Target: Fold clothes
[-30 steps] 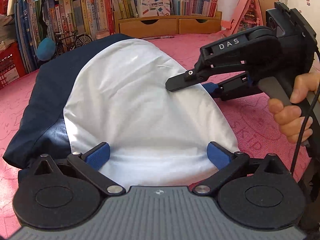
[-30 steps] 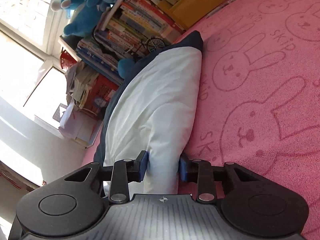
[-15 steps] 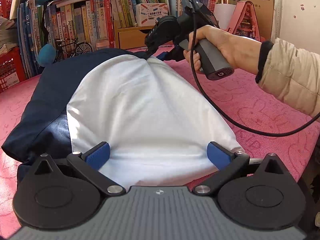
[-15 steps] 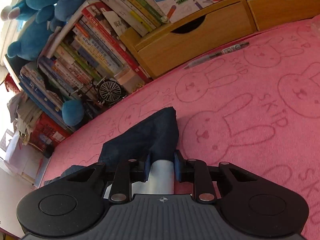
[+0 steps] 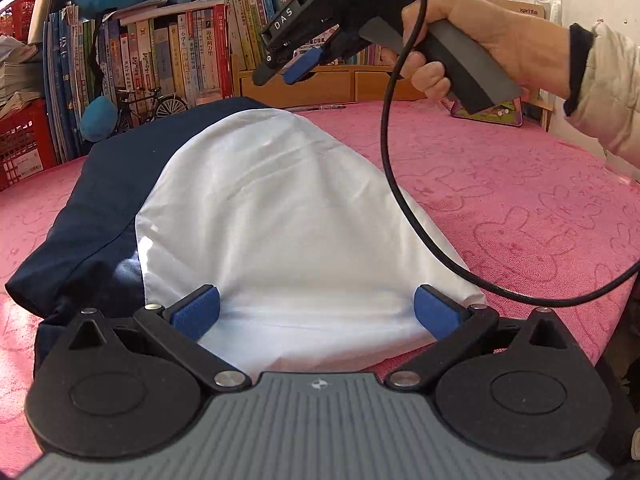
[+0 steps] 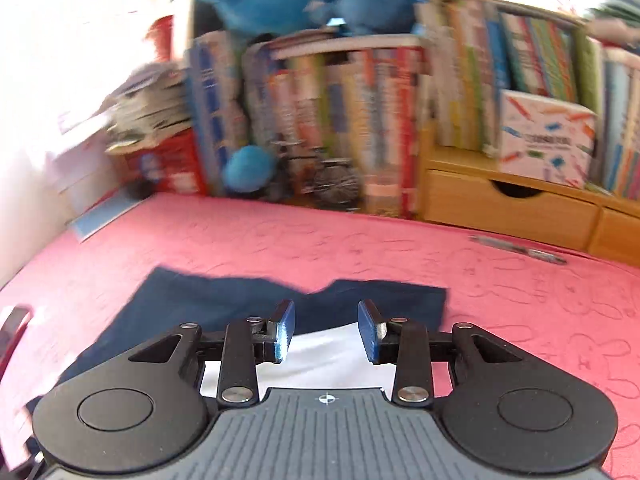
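- My left gripper [image 5: 316, 312] stands spread wide over the near hem of the garment [image 5: 280, 216], holding nothing; its pads [image 5: 196, 312] rest at the cloth's edge.
- My right gripper [image 6: 326, 330] hangs above the garment's far end, partly open and empty.
- The garment lies flat on the pink cover [image 5: 520, 208], white panel up, navy showing along the left and far edges.
- Risk: the cable [image 5: 394, 184] drapes across the white panel's right side; a drag could snag and rumple the fold.
- Risk: a one-layer pinch at the near hem would peel the layers apart.
- Count: one garment, two grippers, one cable, one pen [image 6: 520, 250] at the far edge.
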